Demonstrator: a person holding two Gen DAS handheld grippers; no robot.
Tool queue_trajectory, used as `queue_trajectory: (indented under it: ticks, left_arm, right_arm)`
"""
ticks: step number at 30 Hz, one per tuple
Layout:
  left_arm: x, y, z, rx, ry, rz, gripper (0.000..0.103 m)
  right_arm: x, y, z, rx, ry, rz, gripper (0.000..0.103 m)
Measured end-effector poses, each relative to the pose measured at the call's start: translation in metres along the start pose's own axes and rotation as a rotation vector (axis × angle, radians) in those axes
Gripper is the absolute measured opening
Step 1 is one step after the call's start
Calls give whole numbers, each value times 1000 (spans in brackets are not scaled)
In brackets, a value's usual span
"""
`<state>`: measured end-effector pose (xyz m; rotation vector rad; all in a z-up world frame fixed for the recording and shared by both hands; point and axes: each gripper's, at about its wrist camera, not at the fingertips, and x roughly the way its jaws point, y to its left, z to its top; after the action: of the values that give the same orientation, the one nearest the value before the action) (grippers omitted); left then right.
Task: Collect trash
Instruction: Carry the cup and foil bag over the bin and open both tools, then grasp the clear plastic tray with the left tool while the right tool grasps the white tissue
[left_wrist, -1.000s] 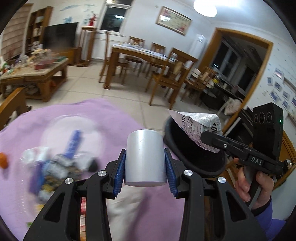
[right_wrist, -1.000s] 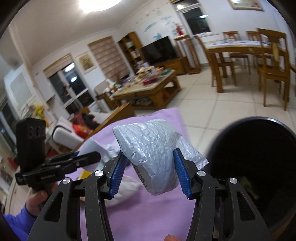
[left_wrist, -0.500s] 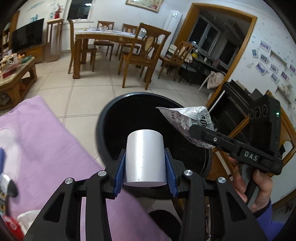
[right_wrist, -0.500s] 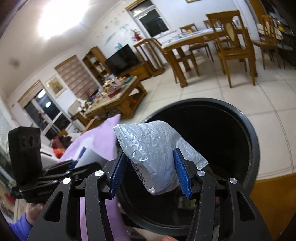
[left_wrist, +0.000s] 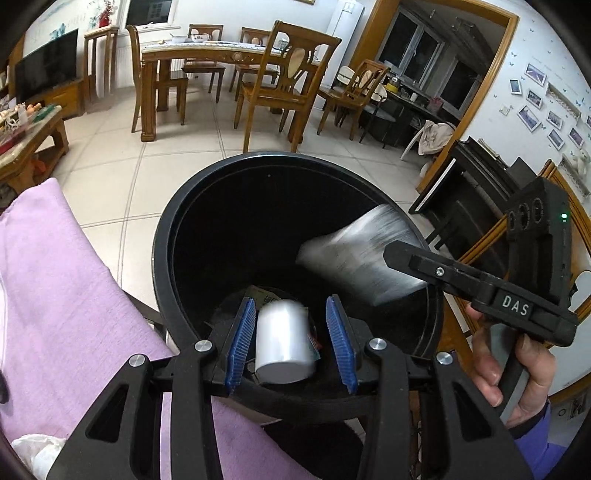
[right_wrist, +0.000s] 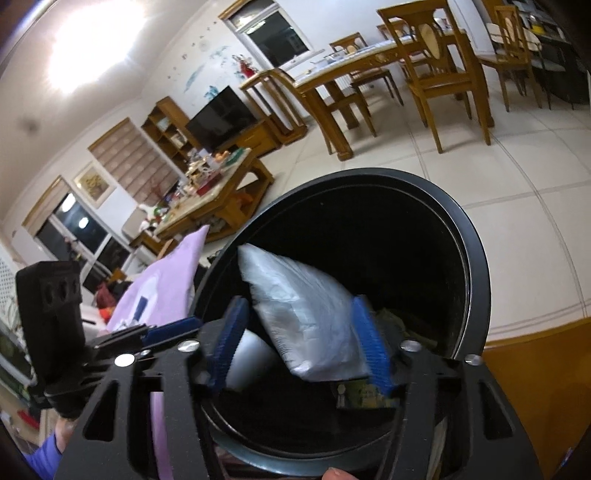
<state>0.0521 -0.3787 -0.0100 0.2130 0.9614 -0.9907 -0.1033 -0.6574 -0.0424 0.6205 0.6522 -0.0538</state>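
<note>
Bin: black, round, beside purple cloth. Inside: blurred white cup between parted pads of left gripper; silver pouch, loose in just-opened right gripper; paper scraps at bottom.

surface: pale tiled floor — bears black round bin, wooden dining table and chairs | near surface: purple cloth — crumpled white wrapper lies on it
</note>
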Motion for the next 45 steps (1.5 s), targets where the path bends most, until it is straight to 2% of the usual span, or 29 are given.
queue_trajectory:
  ticks: [3,5,6,12,18,22,23,25,30,33,37,40,44,45]
  left_arm:
    - [-9,-2,0,7,-12,2,45]
    - [-22,-2,-2,3,-35,3,60]
    - [-30,-1,-4,3,-50,4,61]
    - [-80,14,-23,-14,-119,19,62]
    - [-149,78,-58,-132,-201,128,62]
    - [-194,141,-91,-257,-243,241,62]
    - [-200,154,-99,-284,-246,268,62]
    - [-214,187,-118,-365,-237,310,62]
    - [-214,232,-143,-472,-190,312,62]
    - [-205,251,-151,-523,-167,261,62]
    - [-193,272,-157,-579,-153,215,62]
    - [-187,282,-161,-581,-148,173,62]
    - [-180,282,-154,-552,-142,175,61]
    - [-180,283,-153,-547,-143,178,60]
  right_arm:
    - [-1,13,-1,-6,-4,0,72]
    - [-1,20,0,-14,-6,3,73]
    - [-1,26,0,-22,-6,6,73]
    - [6,74,-1,-85,5,27,73]
    - [32,141,-11,-169,52,69,73]
    - [57,191,-26,-232,109,110,76]
    - [62,204,-31,-247,123,125,80]
    - [79,235,-42,-288,168,158,80]
    - [116,293,-69,-364,262,216,80]
    - [138,326,-83,-403,316,240,80]
    - [160,345,-106,-442,390,228,80]
    - [178,359,-118,-459,438,232,80]
    - [192,375,-127,-478,453,233,79]
    - [194,377,-131,-491,451,228,75]
